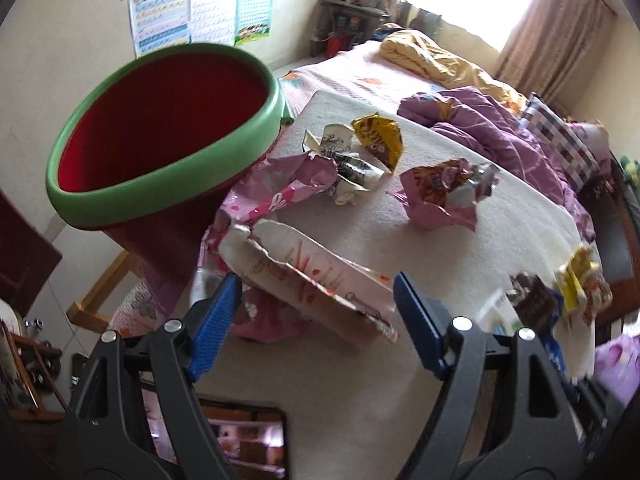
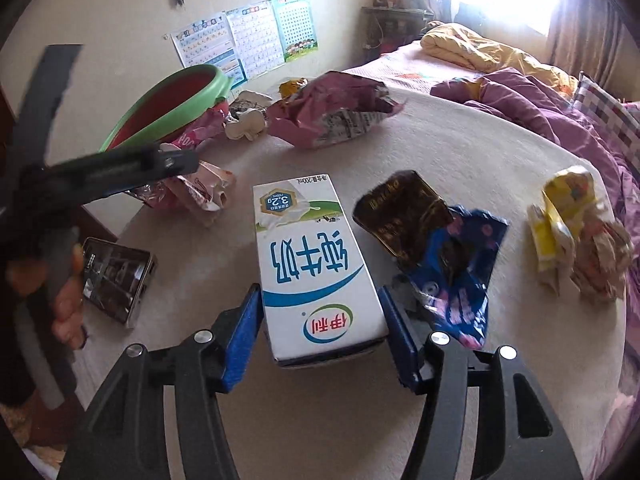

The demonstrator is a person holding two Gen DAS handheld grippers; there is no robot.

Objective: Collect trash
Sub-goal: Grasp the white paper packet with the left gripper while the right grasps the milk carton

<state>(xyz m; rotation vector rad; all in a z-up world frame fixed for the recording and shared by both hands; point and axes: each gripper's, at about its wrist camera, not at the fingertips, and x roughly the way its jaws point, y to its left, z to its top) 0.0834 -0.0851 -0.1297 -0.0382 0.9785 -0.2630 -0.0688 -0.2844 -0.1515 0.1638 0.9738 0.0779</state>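
Observation:
A red bucket with a green rim (image 1: 160,136) stands at the left edge of the white tabletop (image 1: 460,248); it also shows in the right wrist view (image 2: 168,108). My left gripper (image 1: 316,300) is open, its blue pads either side of a torn pink-and-white wrapper (image 1: 316,276). My right gripper (image 2: 320,316) is around a white-and-blue milk carton (image 2: 316,264), pads at both its sides. Other wrappers lie about: yellow (image 1: 380,136), purple (image 1: 440,192), brown and blue (image 2: 436,248), yellow and crumpled paper (image 2: 576,232).
A phone (image 2: 116,280) lies at the table's near left edge, next to the hand that holds the left gripper (image 2: 100,176). Behind the table is a bed with purple (image 1: 500,132) and yellow bedding. Posters hang on the wall.

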